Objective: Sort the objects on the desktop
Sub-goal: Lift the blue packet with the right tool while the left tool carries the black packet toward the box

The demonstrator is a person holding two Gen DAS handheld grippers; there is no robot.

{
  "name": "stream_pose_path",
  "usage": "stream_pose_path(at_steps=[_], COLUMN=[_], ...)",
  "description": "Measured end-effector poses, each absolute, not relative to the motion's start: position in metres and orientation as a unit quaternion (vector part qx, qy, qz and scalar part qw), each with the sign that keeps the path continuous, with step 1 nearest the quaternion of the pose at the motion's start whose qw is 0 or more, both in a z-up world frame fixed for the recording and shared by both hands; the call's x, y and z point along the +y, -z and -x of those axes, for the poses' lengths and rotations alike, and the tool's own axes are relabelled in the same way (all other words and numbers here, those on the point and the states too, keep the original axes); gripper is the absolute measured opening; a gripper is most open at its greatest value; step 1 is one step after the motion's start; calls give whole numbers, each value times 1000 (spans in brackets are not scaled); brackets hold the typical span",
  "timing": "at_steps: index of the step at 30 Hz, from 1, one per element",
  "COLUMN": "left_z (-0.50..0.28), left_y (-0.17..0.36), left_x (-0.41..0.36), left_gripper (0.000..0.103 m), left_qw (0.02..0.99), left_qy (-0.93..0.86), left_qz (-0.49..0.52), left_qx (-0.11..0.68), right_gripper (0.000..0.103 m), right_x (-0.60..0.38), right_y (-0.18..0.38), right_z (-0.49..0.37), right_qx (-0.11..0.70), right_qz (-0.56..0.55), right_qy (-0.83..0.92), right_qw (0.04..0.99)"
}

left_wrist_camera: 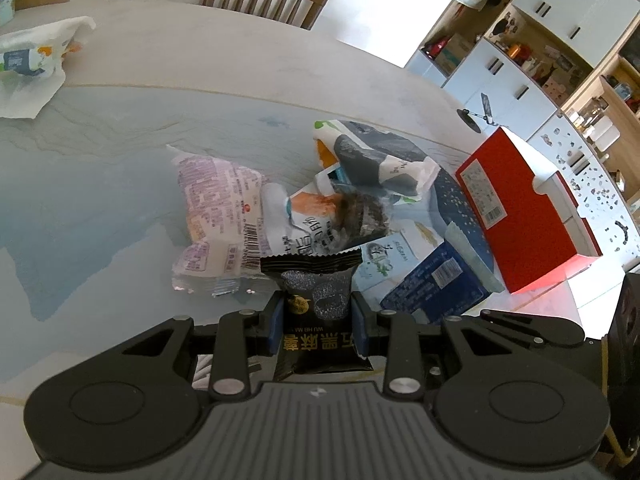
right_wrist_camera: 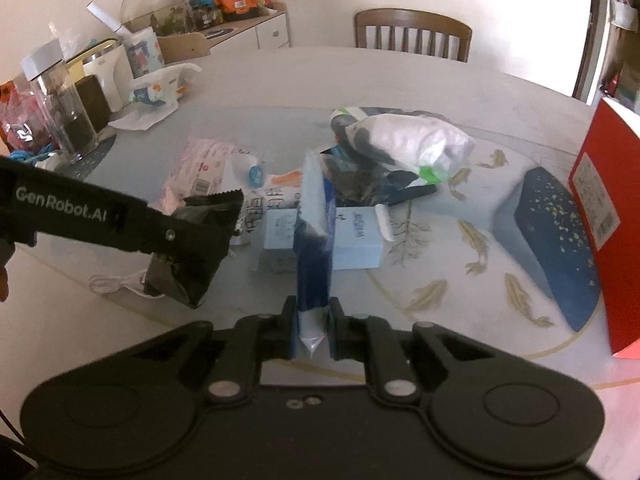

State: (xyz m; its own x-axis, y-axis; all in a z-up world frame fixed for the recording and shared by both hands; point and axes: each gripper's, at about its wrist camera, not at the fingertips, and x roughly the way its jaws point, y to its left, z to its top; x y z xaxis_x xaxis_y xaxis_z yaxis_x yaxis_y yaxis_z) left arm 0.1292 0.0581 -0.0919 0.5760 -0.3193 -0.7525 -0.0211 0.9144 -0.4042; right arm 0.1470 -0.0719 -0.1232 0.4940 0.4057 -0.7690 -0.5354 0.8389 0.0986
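On the counter, far left: a white printed plastic bag (left_wrist_camera: 34,60) lies well apart from the rest; jars and a kettle stand behind it in the right wrist view.
Left tongs (left_wrist_camera: 318,312): clenched on a black sesame snack packet (left_wrist_camera: 316,300), held clear of the counter (left_wrist_camera: 140,208), its crimped top edge pointing away from the camera.
Centre pile: a pink-printed packet (left_wrist_camera: 216,216), a white and orange bag (left_wrist_camera: 304,216), a grey and white bag (left_wrist_camera: 376,160) and a pale blue carton (right_wrist_camera: 352,240) lie touching or overlapping one another.
Right tongs (right_wrist_camera: 313,328): clenched on a blue and white sachet (right_wrist_camera: 316,236), held edge-on and upright in front of the pile.
Far right: a dark blue speckled box (right_wrist_camera: 552,240) sits just beside a red box (left_wrist_camera: 524,208) that has an open side.
Step in hand: judging by both grips, two small packets are lifted out of the pile and await placing.
Next move: probably carrying each packet to its own sorting spot, which I cannot identify; each carry calls for clearing the pile and the other tongs, then letting go low over the counter.
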Motion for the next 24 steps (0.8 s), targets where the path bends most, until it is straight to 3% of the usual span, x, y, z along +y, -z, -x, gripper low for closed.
stream_pose_path(at_steps=[24], left_z=[-126], left_y=[40], left_x=[17], left_gripper=[32], left_qw=[877], left_qy=[141], left_qz=[157], left_qx=[432], right_gripper=[12], right_x=[-136], right_y=[57], right_z=[-150], right_qx=[396], right_qz=[20], right_qy=[-250], right_qw=[883])
